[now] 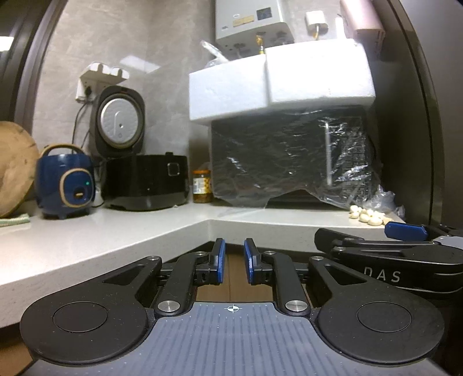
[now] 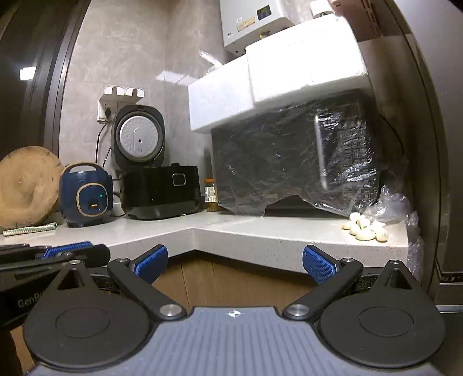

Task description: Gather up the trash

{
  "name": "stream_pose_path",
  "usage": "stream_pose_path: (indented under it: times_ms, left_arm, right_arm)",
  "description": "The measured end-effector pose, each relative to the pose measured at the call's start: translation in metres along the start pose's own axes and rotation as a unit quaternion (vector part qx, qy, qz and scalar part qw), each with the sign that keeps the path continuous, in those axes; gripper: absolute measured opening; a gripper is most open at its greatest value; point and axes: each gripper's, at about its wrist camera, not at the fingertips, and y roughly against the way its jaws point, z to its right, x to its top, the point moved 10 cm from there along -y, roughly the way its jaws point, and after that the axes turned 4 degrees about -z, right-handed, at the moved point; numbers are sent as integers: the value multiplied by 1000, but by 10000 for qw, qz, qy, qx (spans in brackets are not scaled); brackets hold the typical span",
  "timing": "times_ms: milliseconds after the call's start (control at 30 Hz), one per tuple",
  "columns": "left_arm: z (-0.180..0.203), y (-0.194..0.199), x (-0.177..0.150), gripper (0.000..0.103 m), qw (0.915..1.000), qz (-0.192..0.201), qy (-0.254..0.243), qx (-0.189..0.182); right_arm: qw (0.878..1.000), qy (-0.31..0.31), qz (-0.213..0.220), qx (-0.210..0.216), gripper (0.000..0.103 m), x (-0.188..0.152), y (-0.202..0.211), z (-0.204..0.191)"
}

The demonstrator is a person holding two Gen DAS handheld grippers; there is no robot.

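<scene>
Clear crumpled plastic bag [image 2: 387, 202], far right on counter [image 2: 260, 228] beside garlic cloves [image 2: 366, 227]; right gripper [image 2: 235, 261], jaws spread and empty, judged nearer; left gripper [image 1: 234, 260] narrowly parted, empty.

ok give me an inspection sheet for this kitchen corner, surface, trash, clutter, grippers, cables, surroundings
Surface: pale L-shaped counter, mostly bare at the front edge.
Job's things: crumpled clear plastic bag beside the garlic cloves; no bin seen.
Clutter: blue cooker, black rice cooker with lid up, jar, plastic-wrapped oven under foam boxes, wooden board.
Grippers: left gripper nearly closed, empty; right gripper wide open, empty.
Cables: black cord from wall socket.
Surroundings: tiled wall, water heater.
</scene>
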Motion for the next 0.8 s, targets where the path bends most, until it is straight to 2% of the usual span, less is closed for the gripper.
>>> stream_pose_path:
  times_ms: [800]
  left_arm:
    - [-8, 10, -4, 18, 9998, -110, 117, 143]
  right_arm:
    - [9997, 129, -187, 8, 100, 1, -2, -5]
